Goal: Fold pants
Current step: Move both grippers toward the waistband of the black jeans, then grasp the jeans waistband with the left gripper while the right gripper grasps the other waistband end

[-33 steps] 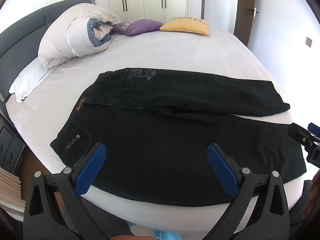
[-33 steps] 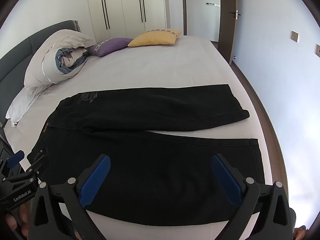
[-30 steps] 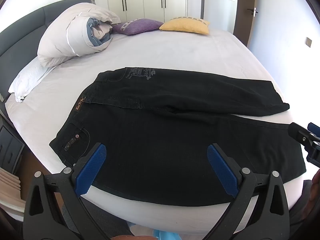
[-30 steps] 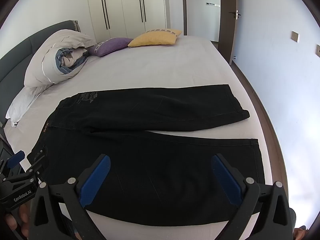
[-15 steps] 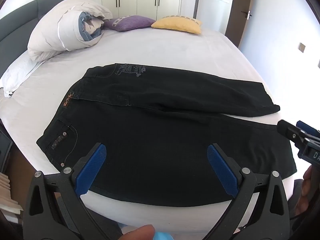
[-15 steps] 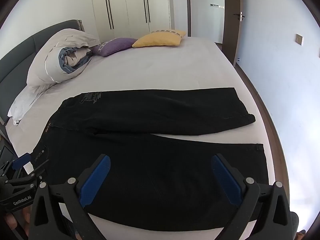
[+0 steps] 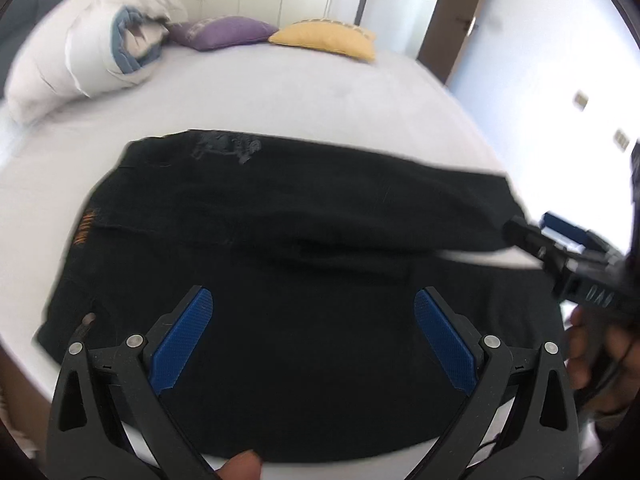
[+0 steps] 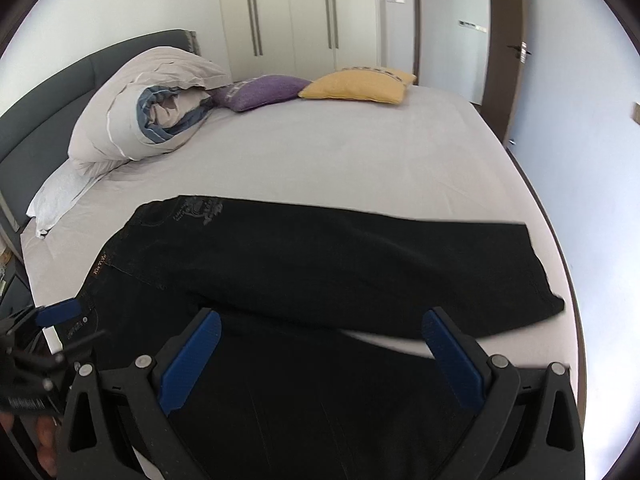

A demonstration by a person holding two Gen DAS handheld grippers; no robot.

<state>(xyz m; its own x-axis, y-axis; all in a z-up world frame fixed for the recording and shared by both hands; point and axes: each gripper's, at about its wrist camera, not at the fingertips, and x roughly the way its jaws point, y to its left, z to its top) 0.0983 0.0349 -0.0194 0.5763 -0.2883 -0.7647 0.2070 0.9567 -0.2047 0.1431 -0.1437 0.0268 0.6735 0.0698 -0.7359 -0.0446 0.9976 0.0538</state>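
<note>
Black pants (image 7: 304, 240) lie flat on the bed, waistband at the left, both legs running right; they also show in the right wrist view (image 8: 320, 272). My left gripper (image 7: 314, 304) is open and empty, low over the near leg close to the waist. My right gripper (image 8: 322, 332) is open and empty, over the near leg toward the hems. The right gripper shows at the right edge of the left wrist view (image 7: 560, 248), by the far leg's hem. The left gripper shows at the left edge of the right wrist view (image 8: 52, 332), by the waistband.
White bed sheet (image 8: 340, 160). A rolled duvet (image 8: 148, 116), a purple cushion (image 8: 264, 90) and a yellow cushion (image 8: 360, 86) lie at the far end. Grey headboard (image 8: 48, 92) at left, wardrobe doors (image 8: 296, 12) behind, door and wall at right.
Both grippers have moved forward and down toward the pants, which now fill more of each view. Both stay open and the pants have not moved.
</note>
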